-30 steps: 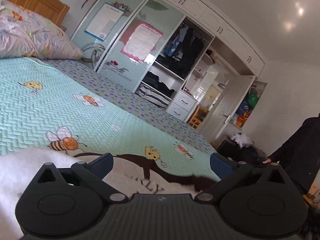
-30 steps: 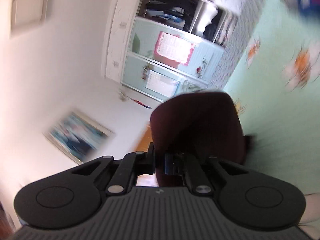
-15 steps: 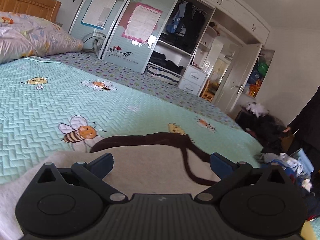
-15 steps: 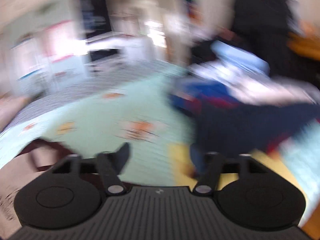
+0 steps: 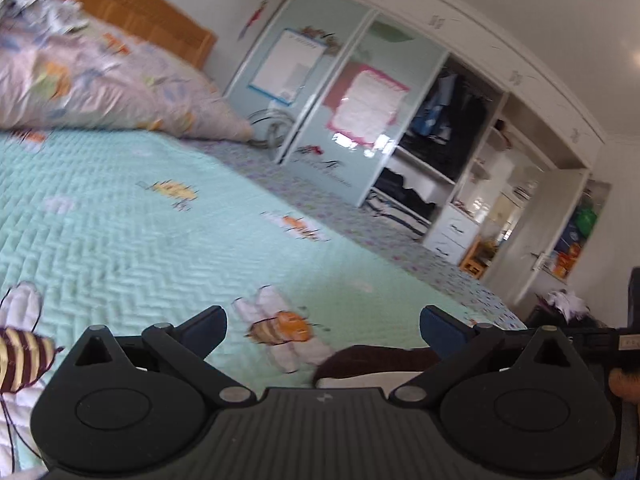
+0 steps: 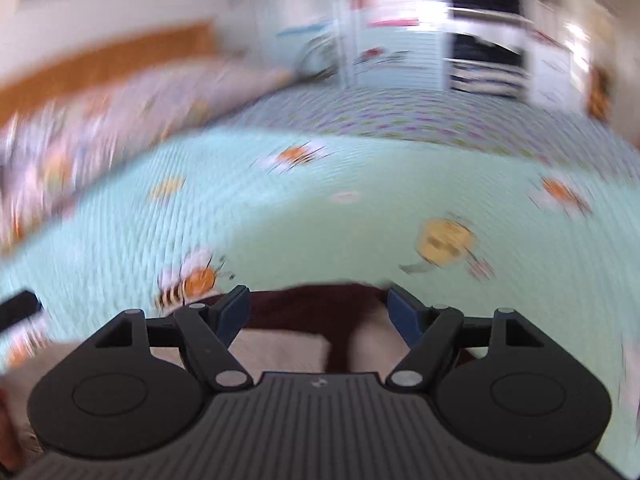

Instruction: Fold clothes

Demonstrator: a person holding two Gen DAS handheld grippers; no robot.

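Observation:
A white garment with dark brown trim (image 5: 380, 364) lies on the mint bee-print bedspread (image 5: 120, 232). My left gripper (image 5: 322, 326) is open and empty, low over the bed, with the garment's brown edge just below its right finger. In the blurred right wrist view my right gripper (image 6: 318, 308) is open and empty, right over the garment (image 6: 280, 350), whose brown collar (image 6: 320, 304) lies between the fingers.
A floral pillow (image 5: 100, 84) and wooden headboard (image 5: 120, 12) are at the bed's far left. A wardrobe (image 5: 360, 128) with sliding doors and open shelves stands beyond the bed. A pile of clothes (image 5: 568, 304) lies at the far right.
My right gripper let go of the brown sleeve, swung round and now hovers open over the garment. My left gripper shifted left and tilted, so less of the garment shows.

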